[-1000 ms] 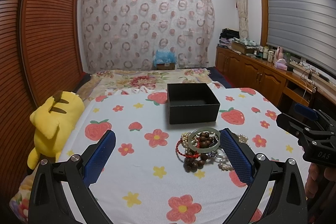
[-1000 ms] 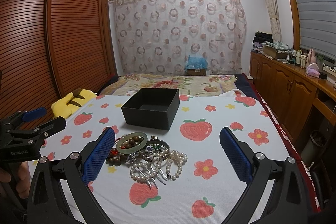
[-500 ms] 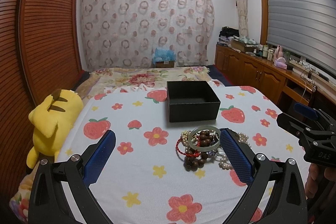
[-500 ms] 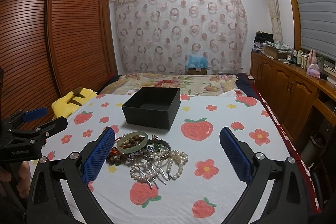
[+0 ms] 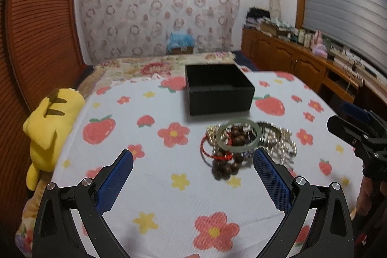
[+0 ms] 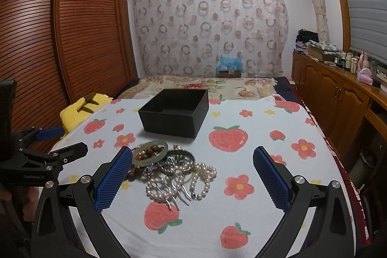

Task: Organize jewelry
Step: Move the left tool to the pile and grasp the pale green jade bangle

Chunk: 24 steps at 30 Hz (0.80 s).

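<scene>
A heap of jewelry [image 5: 241,146] lies on the strawberry-print bed cover: a pale green jade bangle [image 5: 219,137] on top, dark wooden beads [image 5: 225,168], a red cord, pearl strands [image 6: 204,175] and a pearl hair comb [image 6: 169,187]. Behind it stands an open black box [image 5: 217,93], also seen in the right wrist view [image 6: 174,120]. My left gripper [image 5: 193,161] is open, low over the cover, with the heap just ahead of its right finger. My right gripper [image 6: 192,154] is open too, with the heap by its left finger. Neither holds anything.
A yellow plush toy [image 5: 48,127] lies at the bed's left edge beside a slatted wooden wardrobe [image 6: 60,40]. Wooden cabinets [image 6: 338,98] with clutter on top run along the right. A floral quilt [image 6: 205,85] lies behind the box.
The left wrist view has tipped downward and nearer the heap, blurred by motion. The right gripper has edged slightly closer to the jewelry. Both stay open.
</scene>
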Each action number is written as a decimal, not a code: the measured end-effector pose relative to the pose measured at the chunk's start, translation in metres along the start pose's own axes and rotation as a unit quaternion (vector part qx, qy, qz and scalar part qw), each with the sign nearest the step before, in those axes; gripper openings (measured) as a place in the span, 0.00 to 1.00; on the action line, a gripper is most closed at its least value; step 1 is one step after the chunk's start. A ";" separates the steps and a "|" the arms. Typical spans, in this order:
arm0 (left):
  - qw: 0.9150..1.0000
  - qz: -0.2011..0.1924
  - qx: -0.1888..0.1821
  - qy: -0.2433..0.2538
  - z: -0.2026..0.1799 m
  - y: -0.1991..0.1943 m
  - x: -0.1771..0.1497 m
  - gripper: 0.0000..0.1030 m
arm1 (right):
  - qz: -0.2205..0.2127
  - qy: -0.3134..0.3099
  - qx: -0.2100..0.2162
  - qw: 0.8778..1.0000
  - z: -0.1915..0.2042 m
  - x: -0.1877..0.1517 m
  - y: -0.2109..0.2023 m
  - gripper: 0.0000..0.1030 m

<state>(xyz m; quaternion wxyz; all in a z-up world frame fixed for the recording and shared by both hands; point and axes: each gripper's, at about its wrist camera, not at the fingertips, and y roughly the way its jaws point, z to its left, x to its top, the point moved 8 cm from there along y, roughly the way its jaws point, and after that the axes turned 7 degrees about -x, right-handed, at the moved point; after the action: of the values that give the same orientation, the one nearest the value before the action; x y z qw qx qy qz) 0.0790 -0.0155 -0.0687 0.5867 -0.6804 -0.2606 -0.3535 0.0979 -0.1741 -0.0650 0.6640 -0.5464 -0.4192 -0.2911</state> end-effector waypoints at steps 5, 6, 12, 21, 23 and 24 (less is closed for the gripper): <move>1.000 0.019 -0.014 0.004 0.004 0.012 -0.008 0.94 | 0.019 -0.005 0.003 1.000 -0.004 -0.015 0.010 0.98; 1.000 0.023 -0.017 0.008 0.004 0.014 -0.008 0.94 | 0.022 -0.008 0.003 1.000 -0.003 -0.017 0.011 0.98; 0.998 0.040 -0.045 0.016 0.004 0.031 -0.004 0.94 | 0.040 -0.020 0.012 0.999 -0.002 -0.028 0.021 0.97; 0.993 0.060 -0.104 0.019 -0.010 0.068 0.008 0.94 | 0.071 -0.047 0.035 0.996 0.005 -0.037 0.033 0.80; 0.991 0.066 -0.112 0.026 -0.014 0.076 0.009 0.94 | 0.079 -0.059 0.039 0.994 0.009 -0.039 0.037 0.78; 0.990 0.068 -0.117 0.026 -0.016 0.079 0.009 0.94 | 0.081 -0.064 0.041 0.994 0.010 -0.040 0.039 0.76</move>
<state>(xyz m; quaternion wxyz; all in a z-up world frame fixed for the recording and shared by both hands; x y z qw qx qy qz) 0.1427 -0.0459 -0.1089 0.5324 -0.7509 -0.1549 -0.3586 0.1090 -0.1581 -0.1178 0.6795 -0.5683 -0.4264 -0.1830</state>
